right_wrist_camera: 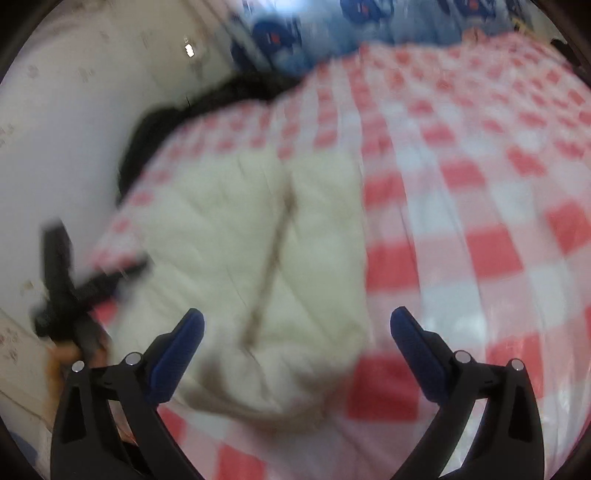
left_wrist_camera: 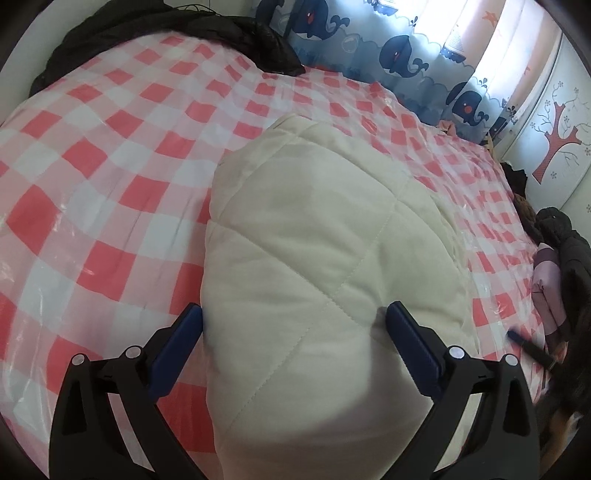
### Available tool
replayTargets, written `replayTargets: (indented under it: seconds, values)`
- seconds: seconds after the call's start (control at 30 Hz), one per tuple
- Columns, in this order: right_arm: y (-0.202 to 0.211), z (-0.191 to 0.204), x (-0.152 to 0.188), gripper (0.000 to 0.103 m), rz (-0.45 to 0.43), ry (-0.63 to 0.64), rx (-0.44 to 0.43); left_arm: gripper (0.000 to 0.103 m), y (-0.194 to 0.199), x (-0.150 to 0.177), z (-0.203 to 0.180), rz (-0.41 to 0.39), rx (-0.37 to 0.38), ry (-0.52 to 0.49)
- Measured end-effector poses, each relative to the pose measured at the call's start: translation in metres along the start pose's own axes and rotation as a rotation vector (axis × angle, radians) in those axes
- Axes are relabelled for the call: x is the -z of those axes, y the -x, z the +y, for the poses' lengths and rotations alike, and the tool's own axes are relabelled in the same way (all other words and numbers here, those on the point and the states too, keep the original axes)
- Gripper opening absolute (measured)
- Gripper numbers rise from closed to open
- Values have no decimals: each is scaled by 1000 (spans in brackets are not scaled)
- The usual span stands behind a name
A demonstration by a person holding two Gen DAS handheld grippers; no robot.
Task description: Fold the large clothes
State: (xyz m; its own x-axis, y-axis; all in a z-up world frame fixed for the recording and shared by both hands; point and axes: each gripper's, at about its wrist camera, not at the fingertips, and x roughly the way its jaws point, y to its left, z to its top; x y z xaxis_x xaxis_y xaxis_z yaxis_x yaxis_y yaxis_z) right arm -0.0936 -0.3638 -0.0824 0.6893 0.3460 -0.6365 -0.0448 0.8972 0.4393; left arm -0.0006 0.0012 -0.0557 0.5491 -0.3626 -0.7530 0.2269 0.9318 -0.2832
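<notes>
The right wrist view is smeared with blur, so edges, stitching and the far wall are hard to make out; a dark line running down the cream coat (right_wrist_camera: 258, 258) there could be a fold, a seam or a zip, and I cannot tell which. At the left edge of that view the left hand-held gripper (right_wrist_camera: 122, 273) shows only as a black smudge beside the coat, its fingers unreadable. In the left wrist view the coat (left_wrist_camera: 325, 258) is sharp: a quilted cream bundle lying on the bed (left_wrist_camera: 110, 166), which wears a pink and white checked cover under clear plastic. The coat's near end runs out of the bottom of that view. The left hand-held gripper (left_wrist_camera: 293, 317) hangs over the coat's near part, pointing along it, its 2 blue fingers spread wide, one just off the coat's left edge and one over its surface; nothing is pinched between them. The right hand-held gripper (right_wrist_camera: 297, 321) is likewise spread wide and holds nothing, angled down over the coat's near right corner. A black garment (left_wrist_camera: 166, 33) lies heaped at the bed's far left, partly cut off. More dark clothes (left_wrist_camera: 565, 251) pile up at the right edge, and whale curtains (left_wrist_camera: 406, 55) hang behind.
</notes>
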Motion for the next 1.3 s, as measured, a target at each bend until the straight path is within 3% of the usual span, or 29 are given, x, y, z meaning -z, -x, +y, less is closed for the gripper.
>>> replayTargets:
  seconds: [0.13,0.23,0.3,0.37,0.4,0.43,0.53,0.7,0.77,0.8,0.87,0.9,0.97,1.07,1.3]
  values:
    - [-12,30,-53,97,-47,45,-5,95,1,-1,-3,1,-17,-6]
    - [-43,46,-87,97,-42,51,-31,95,2,-1,-8,-5,-41,-34]
    - [-74,40,-102,97,3,-8,-58,95,3,-1,-9,-6,-52,-46]
    - [-128,21,-94,98,140,-58,69,95,1,-2,-11,7,-38,-59]
    - [-154,10,-81,98,217,-65,54,95,0,-2,-13,15,-42,-67]
    - [-156,-1,-76,98,216,-112,22,95,0,-1,-15,15,-48,-74]
    - [-129,-6,-77,97,165,-148,17,95,6,0,-19,-5,-86,-99]
    - [-31,20,-35,98,-6,-11,-19,95,21,3,-21,-23,-96,-105]
    - [-28,22,-7,98,24,27,37,95,25,8,-25,-30,-96,-117]
    - [-39,22,8,98,85,53,91,95,27,10,-27,-32,-92,-125]
    - [-64,10,32,98,152,40,82,95,30,18,-30,-35,-91,-145]
    - [-66,-2,35,98,168,-29,42,95,31,22,-31,-32,-101,-153]
    - [-56,-1,30,98,158,-60,54,95,39,31,-33,-39,-115,-172]
    - [-23,23,30,97,88,29,90,95,56,47,-34,-67,-140,-199]
    - [16,49,71,98,48,122,125,95,92,90,-39,-49,-200,-216]
